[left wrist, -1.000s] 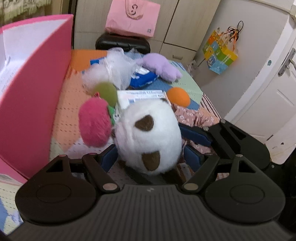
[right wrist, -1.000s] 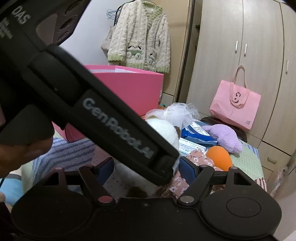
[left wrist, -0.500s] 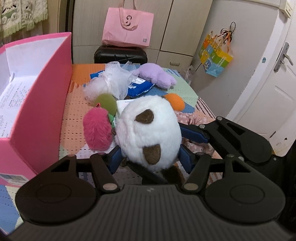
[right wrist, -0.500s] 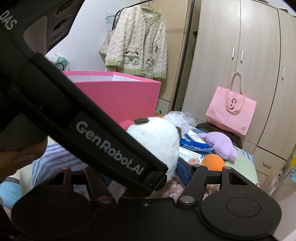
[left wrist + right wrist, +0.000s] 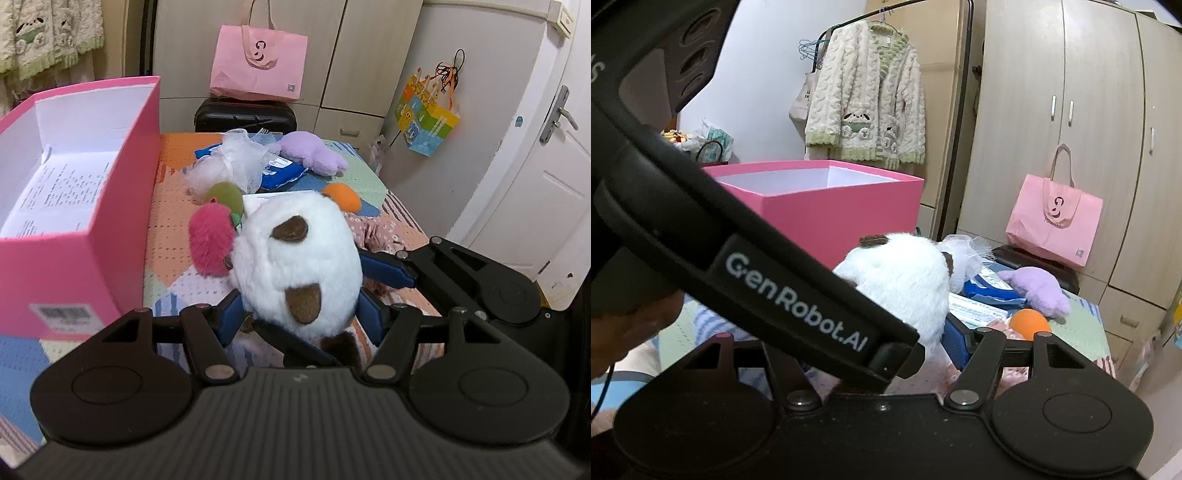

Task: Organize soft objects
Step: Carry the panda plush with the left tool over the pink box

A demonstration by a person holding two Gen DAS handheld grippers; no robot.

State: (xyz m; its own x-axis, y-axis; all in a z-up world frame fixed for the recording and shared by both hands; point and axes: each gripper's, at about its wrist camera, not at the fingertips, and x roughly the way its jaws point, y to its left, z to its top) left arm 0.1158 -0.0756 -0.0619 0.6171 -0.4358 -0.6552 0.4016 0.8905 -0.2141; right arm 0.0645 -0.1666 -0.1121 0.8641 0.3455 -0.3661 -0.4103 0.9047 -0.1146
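Two hand-held grippers: the white plush (image 5: pixel 295 258) is being clamped between the blue pads of the left hand-held gripper (image 5: pixel 299 310); the right hand-held gripper (image 5: pixel 886 347) is seen with one blue pad against the same plush, its other finger being hidden by the left device, so whether it is closed cannot be told.
Step in hand: the plush is being held raised above the bed (image 5: pixel 173 236), which is judged to be a carry toward the pink box (image 5: pixel 74 266).
Task's thing: the plush is being kept at the centre of the left wrist view, with the box at 9 o'clock of it.
Next move: a swing toward 9 o'clock is judged to be called for, clearing the box wall, then a release over the open top.
Plush: round, long white pile, brown patches; it is judged to be yielding under the pads.
Box: stiff card, square-edged, white inside, with a printed sheet lying in it.
Waiting on the bed: a shaggy magenta pompom (image 5: pixel 212 240) at 10 o'clock, a smooth olive ball (image 5: pixel 225 194), white mesh netting (image 5: pixel 236 162), a lilac plush (image 5: pixel 314 153) at 12 o'clock, an orange ball (image 5: pixel 341 194).
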